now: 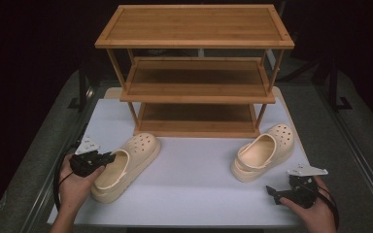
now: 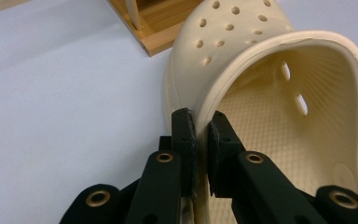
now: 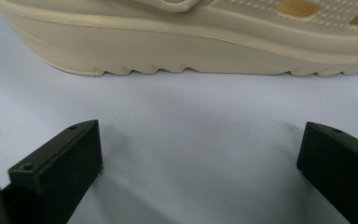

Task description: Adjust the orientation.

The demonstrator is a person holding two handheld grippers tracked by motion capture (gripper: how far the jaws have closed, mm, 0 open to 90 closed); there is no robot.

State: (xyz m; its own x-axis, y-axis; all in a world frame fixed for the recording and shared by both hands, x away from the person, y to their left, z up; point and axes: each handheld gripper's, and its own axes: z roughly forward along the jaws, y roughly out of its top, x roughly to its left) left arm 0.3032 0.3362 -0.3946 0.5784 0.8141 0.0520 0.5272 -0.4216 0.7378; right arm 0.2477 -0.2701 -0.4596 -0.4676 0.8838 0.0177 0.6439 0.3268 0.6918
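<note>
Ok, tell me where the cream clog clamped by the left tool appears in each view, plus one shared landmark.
High view: the left clog lies lower left on the white table, toe toward the rack; the left tool grips its near rim.
Left gripper view: upper right, rim pinched between the jaws.
Right gripper view: not in it; the sole there belongs to the other clog.
Shared landmark: the wooden shoe rack.

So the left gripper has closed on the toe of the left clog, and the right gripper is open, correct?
Not the toe. In the left gripper view the left gripper pinches the left clog at its side rim. The right gripper is open.
</note>
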